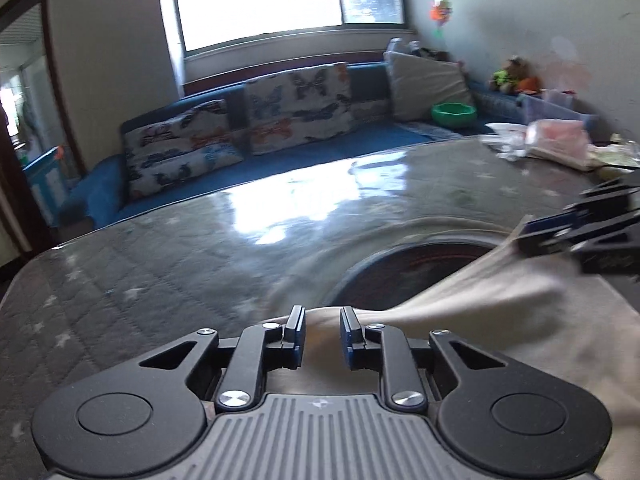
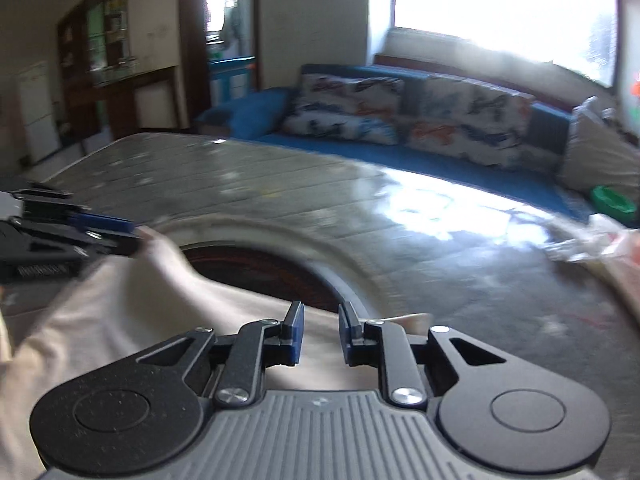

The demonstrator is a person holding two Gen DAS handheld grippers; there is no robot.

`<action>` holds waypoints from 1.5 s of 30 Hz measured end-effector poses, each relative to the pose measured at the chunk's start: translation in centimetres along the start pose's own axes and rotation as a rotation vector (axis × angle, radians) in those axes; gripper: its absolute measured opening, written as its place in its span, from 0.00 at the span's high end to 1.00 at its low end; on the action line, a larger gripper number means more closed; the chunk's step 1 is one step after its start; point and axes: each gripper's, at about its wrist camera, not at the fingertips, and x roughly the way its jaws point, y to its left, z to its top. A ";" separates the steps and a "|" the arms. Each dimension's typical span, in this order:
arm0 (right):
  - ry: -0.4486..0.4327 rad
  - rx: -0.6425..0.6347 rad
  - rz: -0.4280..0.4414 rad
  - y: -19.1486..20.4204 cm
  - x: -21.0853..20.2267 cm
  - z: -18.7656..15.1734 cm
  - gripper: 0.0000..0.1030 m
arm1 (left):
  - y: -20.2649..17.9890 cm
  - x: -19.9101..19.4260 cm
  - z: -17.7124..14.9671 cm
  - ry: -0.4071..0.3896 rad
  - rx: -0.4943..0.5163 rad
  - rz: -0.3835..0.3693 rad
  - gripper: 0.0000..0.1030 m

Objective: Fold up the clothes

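A cream-coloured garment (image 1: 500, 312) lies on a grey quilted table (image 1: 160, 272) with a clear shiny cover. My left gripper (image 1: 322, 314) has its jaws a small way apart, with the garment's edge lying between them. In the right wrist view the left gripper (image 2: 132, 236) pinches a corner of the garment (image 2: 140, 304). My right gripper (image 2: 320, 312) also has a small gap with cloth between its fingers; in the left wrist view the right gripper (image 1: 528, 236) holds the cloth's other corner. Both views are motion-blurred.
A round dark opening (image 1: 412, 268) with a pale rim sits in the table just beyond the garment. Plastic bags and clutter (image 1: 552, 140) lie at the table's far right. A blue sofa (image 1: 280, 152) with butterfly cushions and a green bowl (image 1: 454, 114) stands behind the table.
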 end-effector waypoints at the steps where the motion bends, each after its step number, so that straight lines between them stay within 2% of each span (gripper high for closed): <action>1: 0.014 -0.007 0.014 0.5 0.5 0.0 0.81 | -0.6 0.3 0.0 0.007 0.015 -0.011 0.79; 4: 0.062 -0.028 0.007 1.3 2.0 -0.5 0.81 | -1.3 1.5 -0.3 0.040 0.029 -0.011 0.78; 6: 0.056 -0.029 0.000 1.2 2.0 -0.7 0.76 | -1.0 2.1 -0.6 0.055 0.022 0.013 0.74; 8: 0.056 -0.036 -0.021 0.8 1.8 -0.5 0.70 | -0.6 2.3 -0.7 0.053 0.016 0.027 0.64; 10: 0.049 -0.039 -0.058 0.2 1.6 -0.5 0.69 | -0.1 2.3 -0.7 0.053 0.004 0.047 0.58; 14: 0.033 0.028 -0.109 -1.9 1.2 -0.3 0.69 | 0.8 2.0 -0.5 0.028 -0.023 0.090 0.54; 16: 0.026 0.042 -0.126 -2.5 1.1 -0.3 0.69 | 1.3 2.2 -0.4 0.022 -0.026 0.122 0.47; 19: 0.028 0.058 -0.132 -2.9 1.1 -0.3 0.69 | 2.4 2.7 -0.3 0.038 -0.057 0.116 0.46; 21: 0.020 0.076 -0.131 -3.3 1.0 -0.3 0.69 | 2.7 2.9 -0.4 0.049 -0.073 0.092 0.50; 23: -0.002 0.097 -0.147 -3.6 0.7 -0.3 0.69 | 2.9 3.1 -0.6 0.057 -0.082 0.068 0.63; 26: -0.003 0.126 -0.146 -4.2 0.5 -0.3 0.69 | 3.0 3.2 -0.7 0.048 -0.084 0.053 0.72; 30: 0.009 0.150 -0.166 -4.9 0.7 -0.5 0.68 | 3.0 3.1 -0.6 0.042 -0.083 0.049 0.74; 34: 0.000 0.236 -0.160 -6.3 0.6 -0.8 0.67 | 3.3 3.2 -0.6 0.042 -0.089 0.058 0.71; 37: 0.020 0.235 -0.116 -6.5 0.9 -1.0 0.69 | 3.1 3.2 -0.6 0.042 -0.081 0.055 0.71; 39: 0.022 0.218 -0.092 -6.1 0.9 -1.0 0.75 | 3.0 3.2 -0.5 0.041 -0.072 0.054 0.73; 40: 0.022 0.212 -0.080 -5.9 0.9 -1.0 0.81 | 2.9 3.2 -0.5 0.039 -0.067 0.056 0.75; 41: 0.027 0.206 -0.059 -5.6 0.9 -1.0 0.93 | 2.8 3.2 -0.5 0.038 -0.063 0.059 0.83; 43: 0.004 0.164 -0.074 -4.6 0.5 -1.0 0.94 | 2.5 3.0 -0.4 0.033 -0.046 0.080 0.90; 45: -0.077 0.061 -0.103 -2.8 -1.3 -1.0 0.94 | 1.9 2.5 -0.5 0.016 -0.004 0.120 0.91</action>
